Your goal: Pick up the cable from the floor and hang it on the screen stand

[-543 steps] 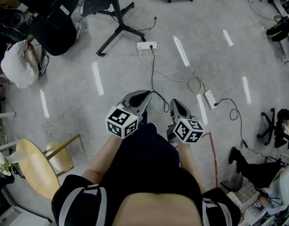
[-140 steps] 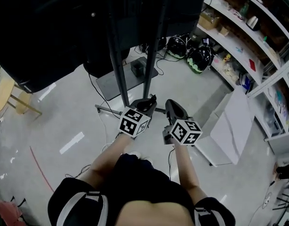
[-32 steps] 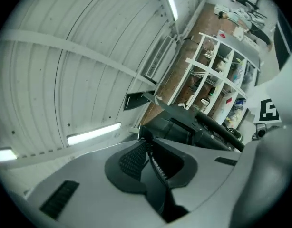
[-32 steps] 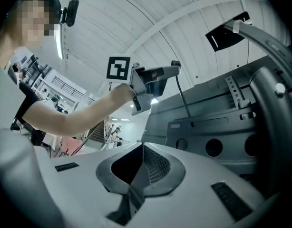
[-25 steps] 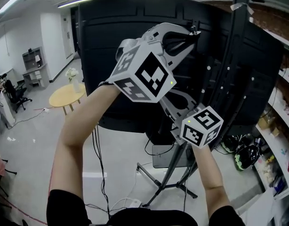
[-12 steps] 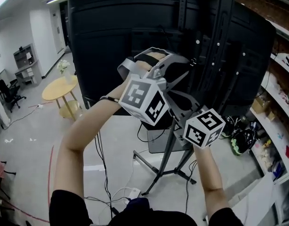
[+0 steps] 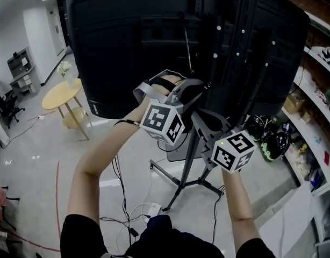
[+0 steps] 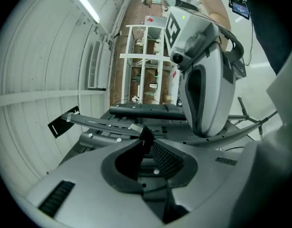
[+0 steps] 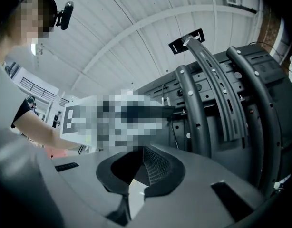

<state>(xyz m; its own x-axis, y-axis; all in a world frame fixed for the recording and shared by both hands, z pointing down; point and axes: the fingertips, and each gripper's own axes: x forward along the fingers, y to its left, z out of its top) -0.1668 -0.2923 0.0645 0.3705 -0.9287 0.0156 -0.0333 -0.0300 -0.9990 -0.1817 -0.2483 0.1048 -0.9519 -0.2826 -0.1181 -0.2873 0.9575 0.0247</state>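
Just changed: both arms have come down. A second ago they were stretched up by the top of the stand (image 7: 244, 42); now they are level with the middle of the screen's (image 7: 127, 47) back.
Left hand-held gripper (image 8: 146, 134): clenched, tips meeting, nothing seen between them. It points level at the stand's rails.
Right hand-held gripper (image 9: 142, 149): likewise closed tip to tip and empty. It sits lower than the left one and to its right, facing the curved posts.
Cable (image 7: 187, 47): a thin dark line hangs straight down the screen's back, above the left hand-held gripper and apart from both. I take it for the task's cable, but I cannot see where it is hooked.
Floor (image 7: 41, 171): other leads (image 7: 117, 192) and a power strip (image 7: 149, 211) lie by the stand's foot.
Reading: neither hand carries anything and both are sinking away from the upper stand. The hanging looks done, and this is probably the withdrawal.
Risk: a jaw or forearm brushing the hanging line on the way down could drag it off, so both hands should keep wide of it.
To check: whether the line sits firmly on a bracket or only drapes over an edge. That is not visible from here.
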